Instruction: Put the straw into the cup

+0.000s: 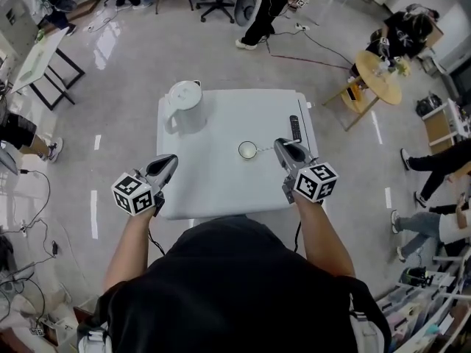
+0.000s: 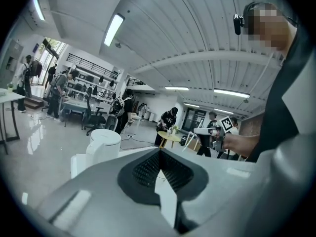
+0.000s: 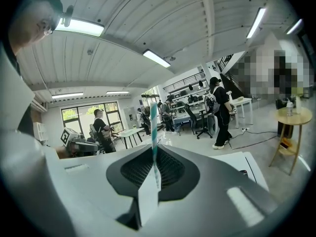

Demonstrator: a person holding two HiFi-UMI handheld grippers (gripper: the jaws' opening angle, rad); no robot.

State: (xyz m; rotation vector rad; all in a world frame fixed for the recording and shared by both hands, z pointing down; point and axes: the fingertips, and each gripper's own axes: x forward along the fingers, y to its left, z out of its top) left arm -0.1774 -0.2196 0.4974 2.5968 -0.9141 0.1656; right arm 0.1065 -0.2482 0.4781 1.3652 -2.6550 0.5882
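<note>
A small white cup (image 1: 241, 151) stands open on the white table (image 1: 213, 190), right of its middle. My right gripper (image 1: 280, 146) is just right of the cup, shut on a thin teal-and-white striped straw (image 3: 153, 125). The straw (image 1: 266, 149) sticks out from the jaws toward the cup's rim. My left gripper (image 1: 170, 162) hovers over the table's front left part, far from the cup. Its jaws (image 2: 159, 154) are shut with nothing between them.
A white kettle (image 1: 183, 105) stands at the table's back left corner and shows as kettle (image 2: 103, 145) in the left gripper view. A dark remote (image 1: 294, 129) lies near the right edge behind my right gripper. People, chairs and a round wooden table (image 1: 379, 76) stand around.
</note>
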